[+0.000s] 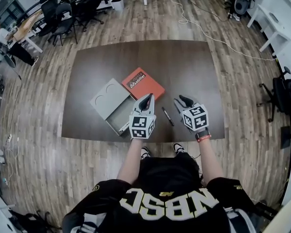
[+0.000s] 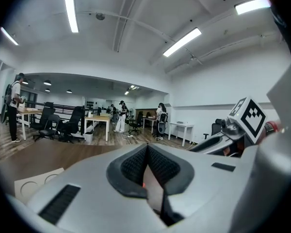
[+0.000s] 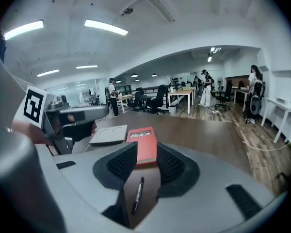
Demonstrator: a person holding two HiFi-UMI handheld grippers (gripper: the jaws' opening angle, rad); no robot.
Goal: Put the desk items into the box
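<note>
Box (image 1: pixel 115 111): grey and open on the dark table (image 1: pixel 184 62), its lid (image 1: pixel 108 96) with two round hollows folded back on the far-left side.
Book (image 1: pixel 143 83): red, lying flat just beyond the box's far right corner, outside it.
Pen (image 1: pixel 168 116): black, lying on the table to the right of the box, not inside.
Left gripper (image 1: pixel 146 99): over the box's right edge, jaws pressed together, holding nothing.
Right gripper (image 1: pixel 181 101): right of the box, past the pen, jaws spread; the pen shows through the gap, untouched.
</note>
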